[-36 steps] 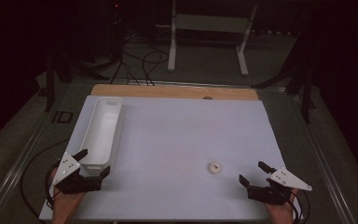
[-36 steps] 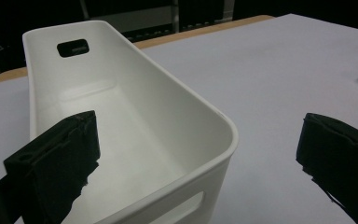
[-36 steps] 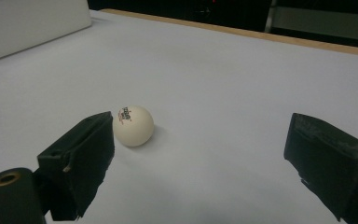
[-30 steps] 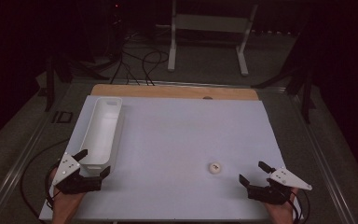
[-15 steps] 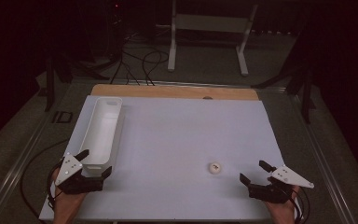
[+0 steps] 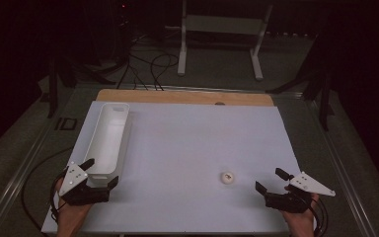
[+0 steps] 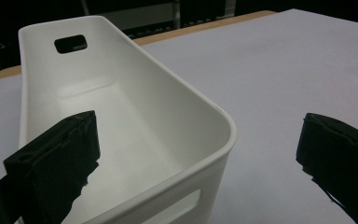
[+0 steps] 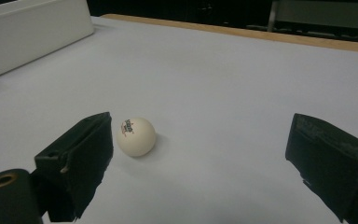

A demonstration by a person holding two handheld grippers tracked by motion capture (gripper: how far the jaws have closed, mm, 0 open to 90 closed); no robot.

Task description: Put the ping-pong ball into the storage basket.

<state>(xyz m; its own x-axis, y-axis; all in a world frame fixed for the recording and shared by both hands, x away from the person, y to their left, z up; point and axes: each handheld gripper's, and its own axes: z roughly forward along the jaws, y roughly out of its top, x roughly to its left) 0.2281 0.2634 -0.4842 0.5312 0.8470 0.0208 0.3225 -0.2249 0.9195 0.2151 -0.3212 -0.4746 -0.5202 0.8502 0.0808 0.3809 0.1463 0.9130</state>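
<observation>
White stand [image 6: 220, 29], floor cables [image 6: 148, 64] beyond table.

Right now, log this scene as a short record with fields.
surface: white table
bin: long white bin, empty, at the table's left side
ball: white ball with a small printed mark, lying on the table
left gripper: left gripper, open, jaws astride the bin's near end
right gripper: right gripper, open, just short of the ball, not touching it

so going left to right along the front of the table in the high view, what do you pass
left claw → white bin, its near end between that claw's open jaws → white ball → right claw, open
</observation>
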